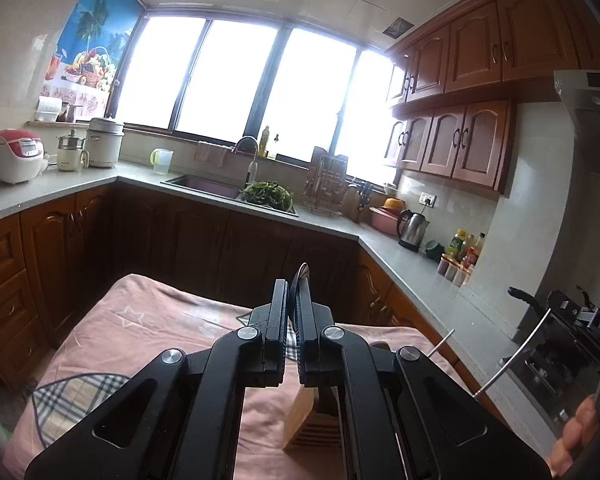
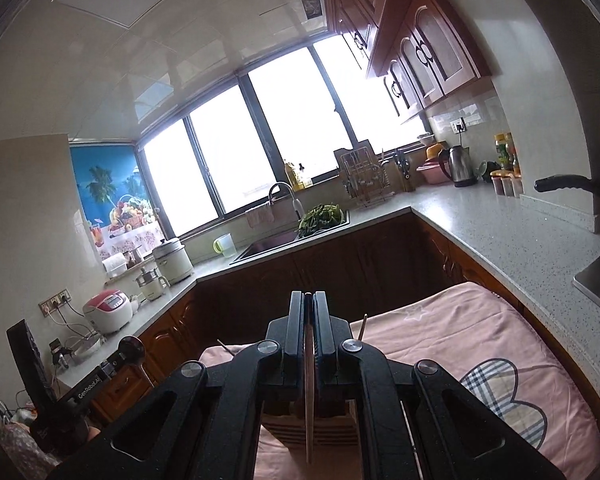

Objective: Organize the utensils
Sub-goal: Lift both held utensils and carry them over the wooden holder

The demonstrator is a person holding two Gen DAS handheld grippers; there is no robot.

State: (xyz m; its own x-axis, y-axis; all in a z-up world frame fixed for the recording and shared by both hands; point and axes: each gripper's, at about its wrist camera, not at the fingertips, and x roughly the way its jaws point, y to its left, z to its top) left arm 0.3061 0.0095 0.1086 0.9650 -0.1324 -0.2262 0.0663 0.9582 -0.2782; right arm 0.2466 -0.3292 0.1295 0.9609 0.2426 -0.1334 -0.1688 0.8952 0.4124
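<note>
Chopsticks (image 2: 309,392) run straight down the middle of the right wrist view, a thin wooden pair with the long axis along the right gripper (image 2: 309,300), whose black jaws are pressed together on them; one end sits between the fingertips, the other points back toward the camera and down over a slatted wooden holder (image 2: 312,432). The left gripper (image 1: 294,286) has its jaws nearly together, clamped on a dark spoon (image 1: 302,274) whose rounded bowl sticks up past the fingertips, edge-on and tilted slightly right. In the right wrist view that spoon's bowl shows round and glossy at the left. The holder, a light wooden box with ribbed sides, stands on a pink cloth (image 2: 452,344) with a plaid heart patch, directly below both grippers and partly hidden by their black arms. Behind are dark wooden cabinets, a speckled grey counter (image 1: 416,268), a steel kettle (image 1: 412,230) and a sink (image 1: 204,184) beside leafy greens.
</note>
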